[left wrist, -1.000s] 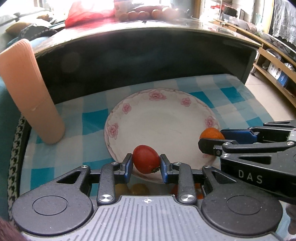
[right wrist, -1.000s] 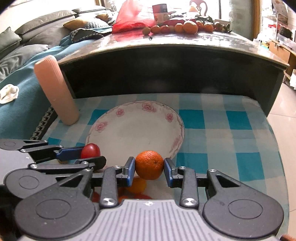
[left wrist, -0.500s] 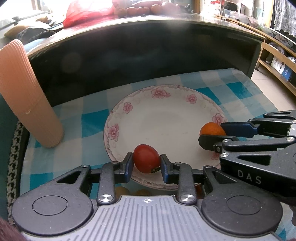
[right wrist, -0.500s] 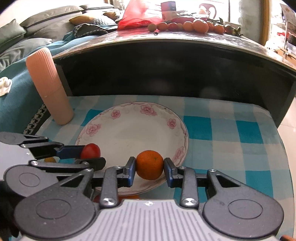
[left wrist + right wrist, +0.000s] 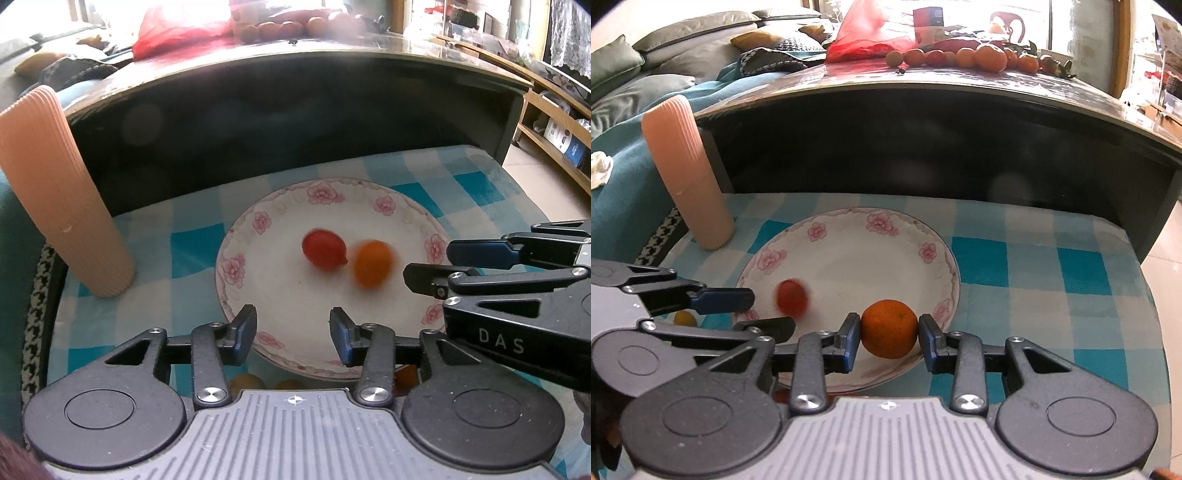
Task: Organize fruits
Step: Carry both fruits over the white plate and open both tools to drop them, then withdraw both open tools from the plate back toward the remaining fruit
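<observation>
A red tomato (image 5: 324, 248) lies loose on the flowered white plate (image 5: 258, 221), beyond my left gripper (image 5: 293, 326), whose jaws are opening with nothing between them. An orange (image 5: 373, 264) sits blurred just right of the tomato, clear of my right gripper (image 5: 428, 262). In the right wrist view the orange (image 5: 889, 328) shows between the pads of my right gripper (image 5: 888, 334), which are opening with thin gaps on both sides. There the tomato (image 5: 792, 297) is blurred on the plate (image 5: 820, 230), beside my left gripper (image 5: 768, 312).
A tall ribbed pink cylinder (image 5: 55, 192) stands left of the plate on the blue checked cloth (image 5: 1034, 266). A dark table top (image 5: 960, 96) overhangs behind, bearing several fruits (image 5: 960, 57) and a red bag. A small yellow fruit (image 5: 683, 318) lies near the left gripper.
The left jaws spread and let go of the tomato, which rolled forward onto the plate. The orange left the right fingers and moved toward the tomato.
</observation>
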`<state>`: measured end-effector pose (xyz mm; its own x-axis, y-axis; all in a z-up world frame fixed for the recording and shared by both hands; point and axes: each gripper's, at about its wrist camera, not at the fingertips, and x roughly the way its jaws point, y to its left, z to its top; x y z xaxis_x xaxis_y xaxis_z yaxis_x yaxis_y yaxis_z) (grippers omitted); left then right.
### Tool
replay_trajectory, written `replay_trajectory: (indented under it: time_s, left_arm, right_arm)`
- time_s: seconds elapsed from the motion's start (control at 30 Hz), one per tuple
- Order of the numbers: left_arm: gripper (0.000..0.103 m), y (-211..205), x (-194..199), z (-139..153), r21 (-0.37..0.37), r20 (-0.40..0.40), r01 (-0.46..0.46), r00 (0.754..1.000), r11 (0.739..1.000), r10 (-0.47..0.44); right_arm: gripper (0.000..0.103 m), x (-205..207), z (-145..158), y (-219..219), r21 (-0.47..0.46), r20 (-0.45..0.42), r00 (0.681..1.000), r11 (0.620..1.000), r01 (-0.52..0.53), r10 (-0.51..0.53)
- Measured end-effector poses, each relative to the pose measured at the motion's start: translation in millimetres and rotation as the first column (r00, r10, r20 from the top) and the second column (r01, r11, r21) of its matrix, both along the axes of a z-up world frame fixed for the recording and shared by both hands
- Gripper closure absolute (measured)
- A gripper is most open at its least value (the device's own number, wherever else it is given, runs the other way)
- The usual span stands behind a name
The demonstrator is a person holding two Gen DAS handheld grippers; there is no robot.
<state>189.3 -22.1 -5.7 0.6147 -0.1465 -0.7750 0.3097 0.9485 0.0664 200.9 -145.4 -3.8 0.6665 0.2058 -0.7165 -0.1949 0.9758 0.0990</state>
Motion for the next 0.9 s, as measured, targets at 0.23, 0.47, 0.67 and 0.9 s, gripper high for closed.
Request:
replay_trajectory:
  time_s: [0.23, 0.47, 0.67, 0.9]
  left_arm:
    - [0.044, 2, -3, 7, -0.008, 0.011, -0.001, 1.000, 1.000, 0.001]
    - [0.042, 7, -10, 11, -0.010, 0.016, 0.020, 1.000, 1.000, -0.020]
    - [0.038, 15, -23, 14, -0.028, 0.010, 0.054, 0.999, 0.998, -0.053]
    - [0.038, 27, -50, 16, -0.026, -0.013, 0.117, 0.993, 0.993, -0.117]
  right_arm:
    - [0.049, 0, 3, -2, 0.006, 0.010, 1.000, 1.000, 0.007, -0.007]
    - [0.047, -5, 8, -3, 0.005, 0.029, 1.000, 1.000, 0.007, -0.008]
    - [0.047, -14, 11, -1, 0.001, 0.030, 0.999, 1.000, -0.014, 0.014]
    - [0.043, -36, 13, -5, -0.014, 0.016, 0.998, 0.998, -0.065, 0.065]
